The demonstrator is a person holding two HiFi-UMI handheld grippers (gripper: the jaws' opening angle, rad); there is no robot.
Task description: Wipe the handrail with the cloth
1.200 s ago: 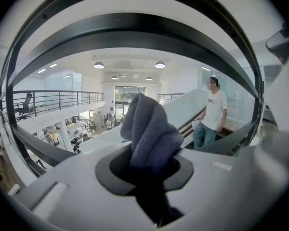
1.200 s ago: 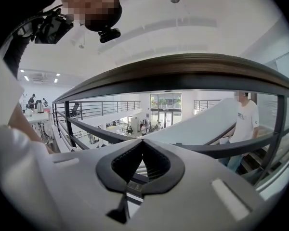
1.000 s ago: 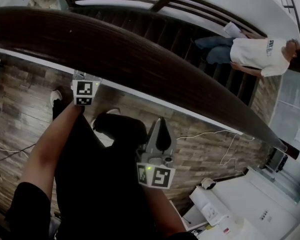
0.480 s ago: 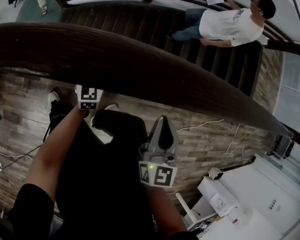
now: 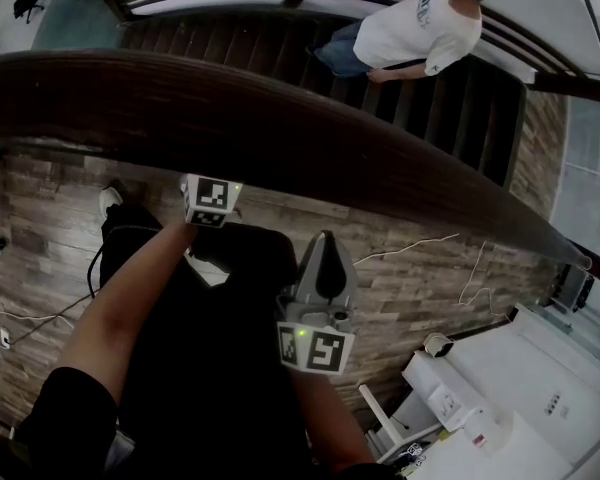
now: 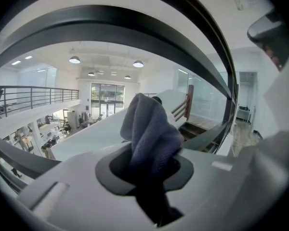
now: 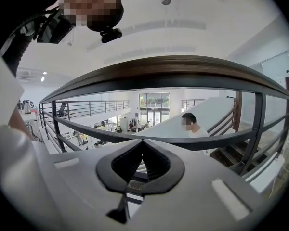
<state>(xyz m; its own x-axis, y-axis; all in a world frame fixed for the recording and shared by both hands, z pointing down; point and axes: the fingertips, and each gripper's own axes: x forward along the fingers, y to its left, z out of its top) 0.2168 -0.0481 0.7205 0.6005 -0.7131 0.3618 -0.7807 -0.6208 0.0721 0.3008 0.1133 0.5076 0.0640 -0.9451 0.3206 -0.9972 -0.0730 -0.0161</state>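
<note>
Across the head view from 9 o'clock to 4 o'clock runs the dark wooden handrail (image 5: 280, 128), with a staircase (image 5: 260, 43) beyond it at 12 o'clock and a person in a white T-shirt (image 5: 420, 28) on the steps at 1 o'clock. The left gripper (image 5: 211, 199) sits just under the rail's near edge, a little left of centre. Its jaws are tucked out of sight there, so whether anything touches the wood cannot be told from this angle. The right gripper (image 5: 322, 258) hangs at centre, well short of the rail, over the plank floor (image 5: 430, 278) far below.

Left gripper view: the jaws are clamped on a blue-grey cloth (image 6: 151, 131), which stands up in a loose fold at centre and presses on nothing (it looks free in the air). Dark railing bars (image 6: 135, 32) arc overhead from 9 to 3 o'clock.

Right gripper view: the jaws are pressed together with nothing between them, and the brown rail spans the picture at 12 o'clock.

My reading is that the wipe is at the approach stage. The next move calls for lifting the cloth onto the rail's top face, pressing it flat, then drawing it along the curve.
</note>
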